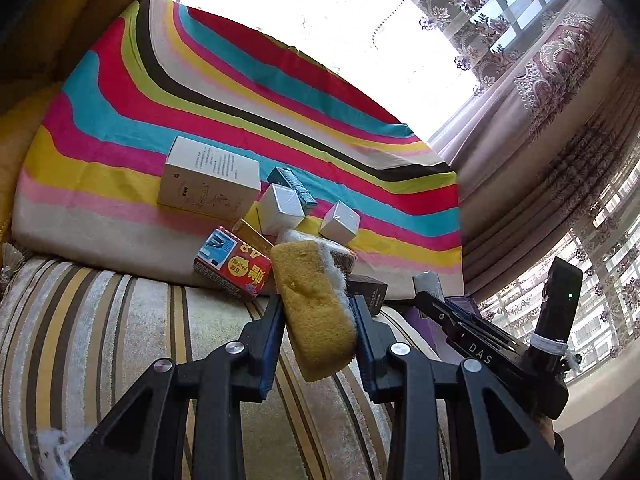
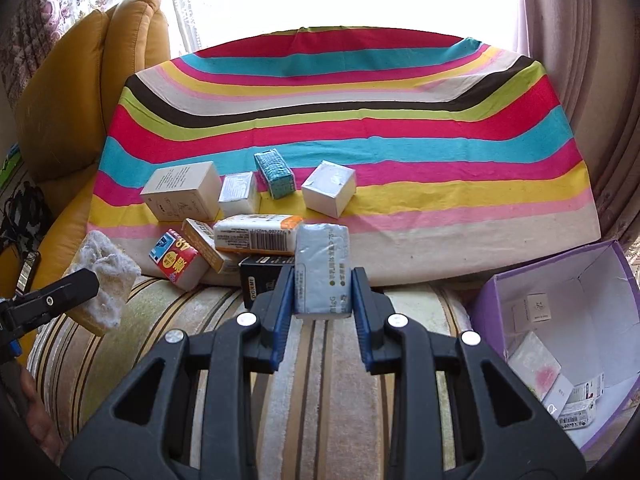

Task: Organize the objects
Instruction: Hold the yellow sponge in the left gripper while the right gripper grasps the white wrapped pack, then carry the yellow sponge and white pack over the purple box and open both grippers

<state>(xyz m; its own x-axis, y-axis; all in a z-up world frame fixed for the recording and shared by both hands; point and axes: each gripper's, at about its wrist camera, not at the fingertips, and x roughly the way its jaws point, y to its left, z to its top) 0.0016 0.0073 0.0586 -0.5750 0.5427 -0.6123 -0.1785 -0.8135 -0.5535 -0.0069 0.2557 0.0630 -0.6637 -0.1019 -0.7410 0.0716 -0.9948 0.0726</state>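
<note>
My left gripper (image 1: 318,308) is shut on a yellow sponge (image 1: 312,320) with a white scrub side, held above the striped cushion. In the right wrist view the same sponge (image 2: 106,280) hangs at the far left. My right gripper (image 2: 323,280) is shut on a grey-blue tissue pack (image 2: 322,264), held upright in front of the pile. On the rainbow-striped cloth (image 2: 400,140) lie a large white box (image 2: 182,196), a teal box (image 2: 276,174), a white cube (image 2: 330,188), a red pack (image 2: 178,258) and an orange-and-white pack (image 2: 256,236).
An open purple box (image 2: 552,258) with several small packs inside stands at the lower right. A black box (image 2: 260,280) leans at the cloth's front edge. A yellow leather cushion (image 2: 80,100) rises at the left, and curtains (image 1: 540,140) hang at the right.
</note>
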